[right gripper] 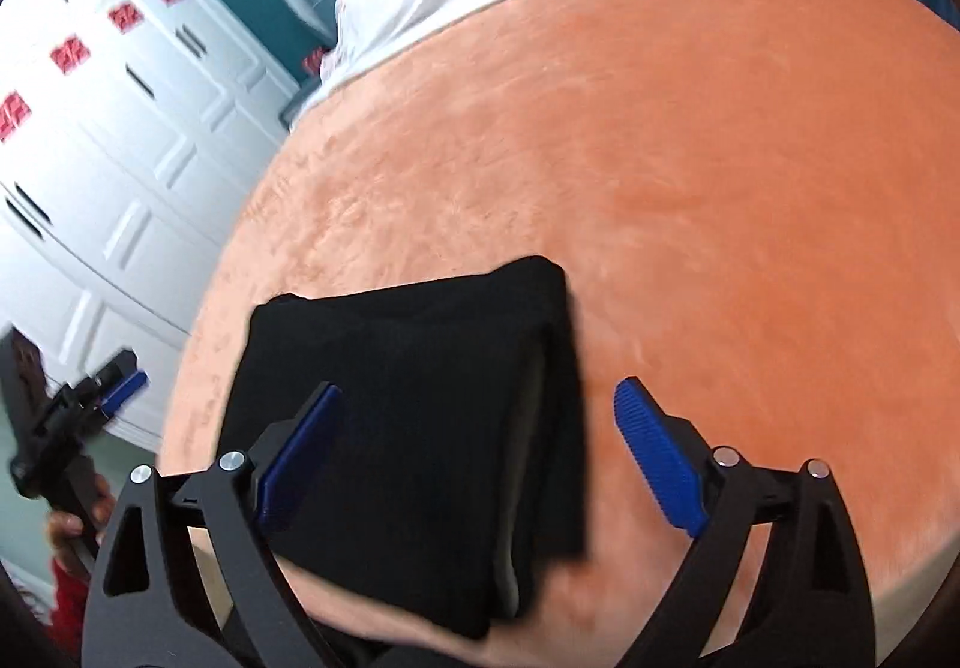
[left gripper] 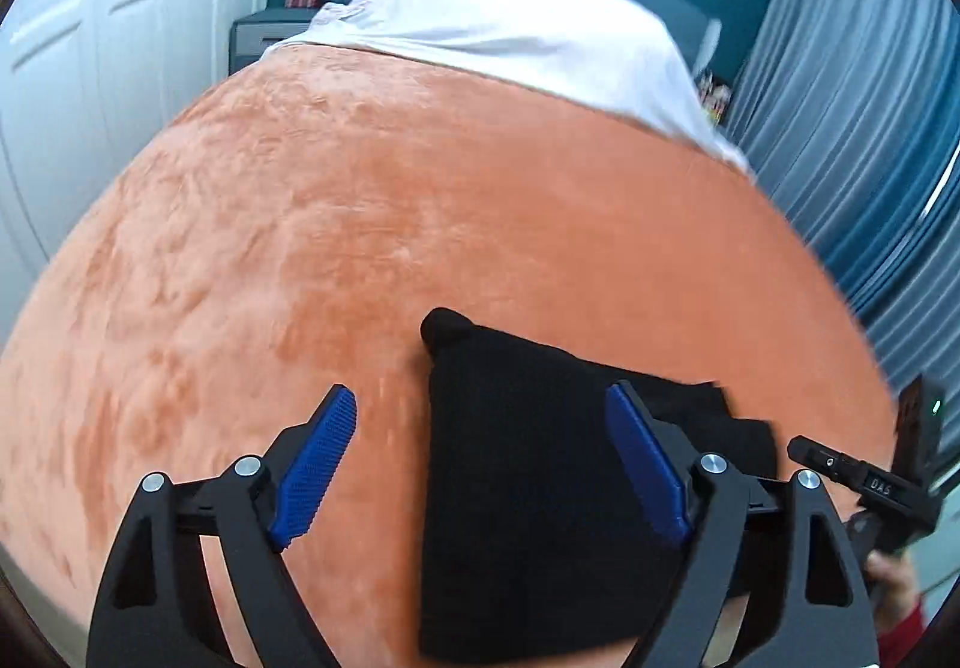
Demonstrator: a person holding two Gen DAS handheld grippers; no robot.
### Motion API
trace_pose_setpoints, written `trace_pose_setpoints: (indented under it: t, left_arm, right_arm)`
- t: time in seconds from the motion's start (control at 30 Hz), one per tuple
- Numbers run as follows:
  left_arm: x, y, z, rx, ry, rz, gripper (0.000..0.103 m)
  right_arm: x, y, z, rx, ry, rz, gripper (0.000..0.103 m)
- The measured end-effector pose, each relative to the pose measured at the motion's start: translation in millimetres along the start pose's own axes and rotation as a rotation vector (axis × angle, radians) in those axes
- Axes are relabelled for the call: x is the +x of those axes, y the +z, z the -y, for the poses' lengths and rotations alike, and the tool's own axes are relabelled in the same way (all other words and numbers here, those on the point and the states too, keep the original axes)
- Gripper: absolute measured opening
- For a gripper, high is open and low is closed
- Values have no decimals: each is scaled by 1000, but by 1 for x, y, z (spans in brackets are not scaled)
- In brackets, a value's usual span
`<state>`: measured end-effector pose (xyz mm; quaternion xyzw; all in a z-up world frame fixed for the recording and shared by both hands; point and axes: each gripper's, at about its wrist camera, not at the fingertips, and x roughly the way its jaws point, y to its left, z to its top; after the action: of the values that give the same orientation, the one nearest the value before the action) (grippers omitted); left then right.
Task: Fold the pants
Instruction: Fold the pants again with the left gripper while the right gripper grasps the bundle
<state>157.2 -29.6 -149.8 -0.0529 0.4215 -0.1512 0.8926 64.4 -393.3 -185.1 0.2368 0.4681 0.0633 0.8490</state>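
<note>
- Pants (right gripper: 414, 428) — black, folded into a compact stack — lie on the orange blanket (right gripper: 720, 158) at the near edge of the bed.
- Our left gripper (left gripper: 480, 464) hangs spread above them, holding nothing.
- Our right gripper (right gripper: 480, 458) is spread wide too — its fingers (right gripper: 657, 461) are clear of the cloth.
- White bedding (left gripper: 510, 26) lies at the bed's far end; a white wardrobe (right gripper: 120, 158) stands beside it.

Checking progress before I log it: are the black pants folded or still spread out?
Folded. The black pants lie as a compact stack on the orange blanket, with layered edges along one side; neither tool grips them.
</note>
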Motion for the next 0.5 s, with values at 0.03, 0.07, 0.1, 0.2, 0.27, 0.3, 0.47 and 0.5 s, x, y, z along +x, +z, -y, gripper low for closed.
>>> trace_pose_setpoints:
  t: [0.03, 0.07, 0.1, 0.2, 0.27, 0.3, 0.47, 0.5]
  left_arm:
    - [24, -2, 5, 17, 37, -72, 82]
    - [45, -3, 9, 18, 47, -126, 79]
    - [52, -5, 5, 10, 40, -155, 69]
    - [67, 3, -7, -34, 39, -164, 54]
    - [70, 13, -11, -49, 62, -113, 62]
    - [76, 16, -14, -44, 98, -104, 67]
    - [114, 9, -27, -57, 152, -204, 71]
    - [108, 10, -30, -67, 141, -184, 71]
  right_arm:
    - [16, -4, -2, -23, -18, -49, 64]
    - [31, -5, -6, -48, -18, -103, 43]
    - [29, -2, -13, -67, -8, -94, 40]
    - [-17, 24, -59, -218, 55, 42, 24]
    - [-39, 38, -72, -302, 30, 127, 24]
    - [-31, 45, -62, -292, 6, 117, 26]
    - [29, 18, 26, -61, -135, -83, 50]
    - [13, 11, 31, -12, -92, -41, 48]
